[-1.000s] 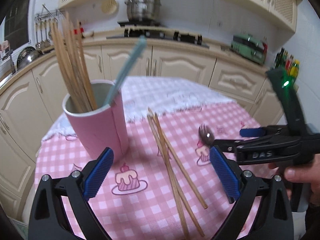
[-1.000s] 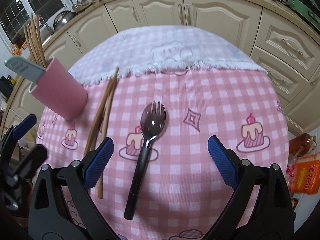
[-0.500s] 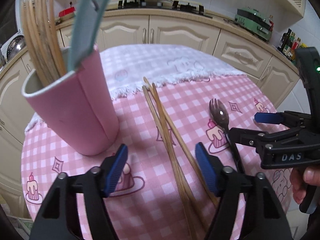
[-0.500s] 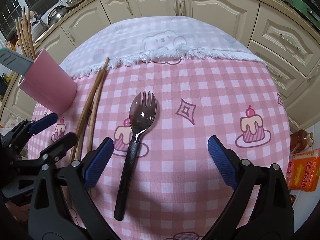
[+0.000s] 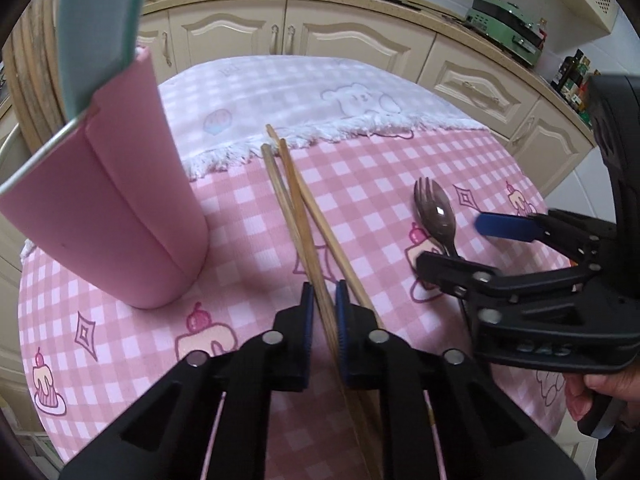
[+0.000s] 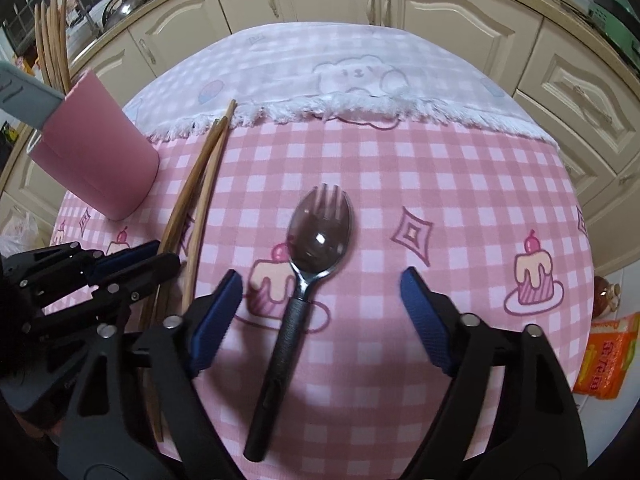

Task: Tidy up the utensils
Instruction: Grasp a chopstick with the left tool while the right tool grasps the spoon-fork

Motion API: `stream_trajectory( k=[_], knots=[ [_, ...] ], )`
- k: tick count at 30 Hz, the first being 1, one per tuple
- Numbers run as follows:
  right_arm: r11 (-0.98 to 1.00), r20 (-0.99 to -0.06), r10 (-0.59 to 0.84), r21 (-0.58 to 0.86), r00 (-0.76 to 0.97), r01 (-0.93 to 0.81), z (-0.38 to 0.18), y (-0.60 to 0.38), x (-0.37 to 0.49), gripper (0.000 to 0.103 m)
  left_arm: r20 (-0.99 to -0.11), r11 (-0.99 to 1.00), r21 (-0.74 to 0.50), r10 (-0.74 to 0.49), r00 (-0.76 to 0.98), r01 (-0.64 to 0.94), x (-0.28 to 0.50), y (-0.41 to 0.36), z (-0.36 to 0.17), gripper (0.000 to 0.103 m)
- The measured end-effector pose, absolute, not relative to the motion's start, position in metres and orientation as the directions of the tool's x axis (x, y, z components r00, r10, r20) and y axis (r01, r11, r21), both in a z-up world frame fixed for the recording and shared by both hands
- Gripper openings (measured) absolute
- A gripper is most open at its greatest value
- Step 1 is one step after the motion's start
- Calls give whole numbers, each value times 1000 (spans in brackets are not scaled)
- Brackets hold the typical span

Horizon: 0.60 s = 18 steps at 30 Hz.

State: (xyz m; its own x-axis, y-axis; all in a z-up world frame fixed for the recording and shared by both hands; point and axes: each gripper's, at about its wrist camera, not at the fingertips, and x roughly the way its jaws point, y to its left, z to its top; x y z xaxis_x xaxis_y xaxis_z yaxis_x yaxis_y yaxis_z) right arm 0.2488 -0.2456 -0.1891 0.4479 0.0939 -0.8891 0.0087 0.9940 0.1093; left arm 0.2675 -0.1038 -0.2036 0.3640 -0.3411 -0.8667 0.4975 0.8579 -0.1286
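Observation:
Wooden chopsticks [image 5: 296, 200] lie on the pink checked tablecloth [image 5: 360, 168]. My left gripper [image 5: 322, 300] is shut on the chopsticks near their middle, low over the cloth. It also shows in the right wrist view [image 6: 140, 260], beside the chopsticks [image 6: 200, 184]. A spork [image 6: 316, 232] with a black handle lies right of them; it also shows in the left wrist view [image 5: 436, 216]. My right gripper [image 6: 320, 300] is open, its jaws on either side of the spork's neck. A pink holder [image 5: 108, 208] with more chopsticks and a teal handle [image 5: 100, 20] stands at the left.
A white fringed cloth [image 5: 304, 96] covers the table's far half. Cream kitchen cabinets [image 5: 320, 40] curve behind the table. An orange packet [image 6: 608, 356] lies below the table's right edge. The right gripper's body [image 5: 540, 300] is close on the left gripper's right.
My left gripper moved forward and down and closed on the chopsticks. My right gripper moved forward over the spork, staying open.

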Motion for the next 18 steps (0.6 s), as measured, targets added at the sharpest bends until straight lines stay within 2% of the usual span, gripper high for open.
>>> stream_trajectory(
  k=[2,6,9,18],
  knots=[
    [996,-888,85,88,452,-16,-188,-240,251,27,-868,856,-133,-344,359,499,268,-104,-203,9],
    [990,-884,138,129,448,-51,-187,-240,252,19,-862,853,-161,-367,350,496,268,-99,-201,7],
    [983,-868,181,177,463,-51,-184,-246,248,9,-856,856,-166,-371,360,489,267,-95,-197,6],
    [972,-869,221,231,444,-32,-182,-258,245,9,-849,855,-153,-370,377,496,259,-89,-190,6]
  ],
)
